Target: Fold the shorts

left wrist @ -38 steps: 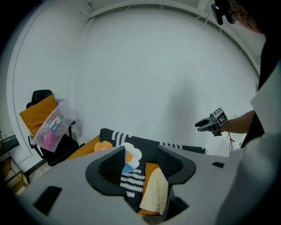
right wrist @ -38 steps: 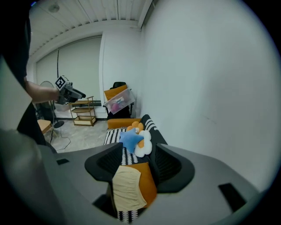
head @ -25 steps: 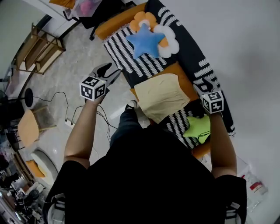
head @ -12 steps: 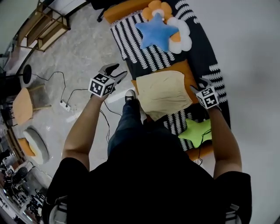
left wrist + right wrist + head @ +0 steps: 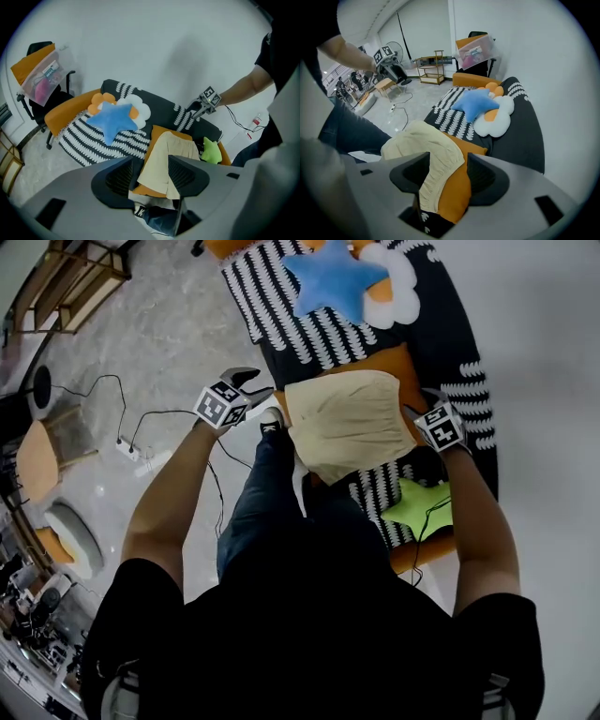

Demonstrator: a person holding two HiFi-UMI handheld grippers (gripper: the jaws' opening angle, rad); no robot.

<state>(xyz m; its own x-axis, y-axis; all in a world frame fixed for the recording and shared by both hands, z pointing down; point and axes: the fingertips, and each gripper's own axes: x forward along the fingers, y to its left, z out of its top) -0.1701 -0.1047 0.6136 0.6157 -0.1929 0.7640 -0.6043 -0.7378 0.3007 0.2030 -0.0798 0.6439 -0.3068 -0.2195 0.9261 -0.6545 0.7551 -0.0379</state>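
Observation:
Cream shorts point(image 5: 349, 423) lie spread on an orange cushion point(image 5: 394, 362) on the black-and-white patterned sofa point(image 5: 281, 296). My left gripper point(image 5: 251, 385) hovers off the shorts' left edge, over the floor, with its jaws open and empty. In the left gripper view the shorts point(image 5: 166, 157) show beyond the left gripper point(image 5: 151, 176). My right gripper point(image 5: 429, 401) is at the shorts' right edge, also open. In the right gripper view the elastic waistband point(image 5: 436, 154) lies below the right gripper point(image 5: 447, 176), untouched by either jaw.
A blue star pillow point(image 5: 333, 277) rests on a white flower cushion point(image 5: 398, 287) at the sofa's far end. A green star pillow point(image 5: 422, 507) lies near my right arm. My leg and shoe point(image 5: 272, 423) stand against the sofa. Cables and a power strip point(image 5: 127, 448) cross the floor at left.
Both grippers have come down from above the sofa to the level of the shorts' two sides. The jaws stay open and the shorts have not moved.

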